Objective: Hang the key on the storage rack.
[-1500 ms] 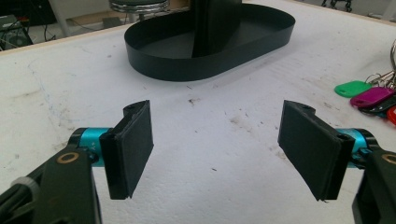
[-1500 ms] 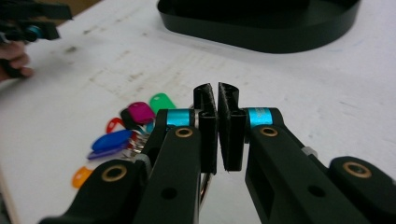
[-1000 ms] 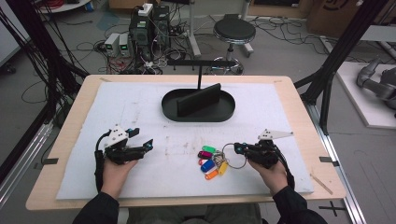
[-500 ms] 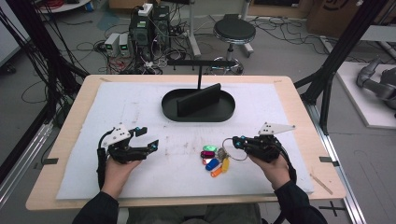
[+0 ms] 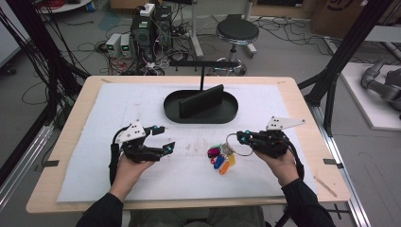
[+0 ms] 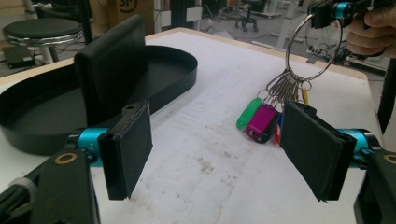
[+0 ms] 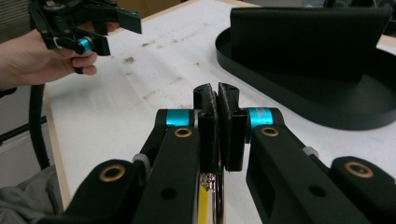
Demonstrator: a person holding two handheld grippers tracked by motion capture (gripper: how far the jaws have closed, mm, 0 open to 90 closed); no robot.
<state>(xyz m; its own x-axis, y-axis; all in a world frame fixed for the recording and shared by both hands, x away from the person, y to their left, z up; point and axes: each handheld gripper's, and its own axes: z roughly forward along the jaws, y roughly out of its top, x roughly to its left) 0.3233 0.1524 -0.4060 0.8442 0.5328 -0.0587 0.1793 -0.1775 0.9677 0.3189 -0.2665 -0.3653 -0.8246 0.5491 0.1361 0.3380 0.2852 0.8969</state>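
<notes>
A bunch of coloured key tags [image 5: 220,158] hangs from a big metal key ring [image 5: 235,144] over the white mat, right of centre. My right gripper [image 5: 242,137] is shut on the top of that ring and holds it raised; its closed jaws [image 7: 217,100] show the ring [image 7: 212,196] beneath them. The ring [image 6: 310,46] and tags [image 6: 259,119] dangle with their lower ends at the mat. My left gripper [image 5: 163,139] is open and empty at the left, its pads [image 6: 128,149] spread wide and pointing toward the tags.
A black oval tray [image 5: 172,111] with an upright black divider [image 5: 201,101] sits at the back centre of the mat, and a thin black T-stand rises behind it. Cables, electronics and a stool stand on the floor beyond the table.
My right gripper has risen with the key ring, pulling the tags up and slightly right. My left gripper has lifted and shifted right toward the tags.
</notes>
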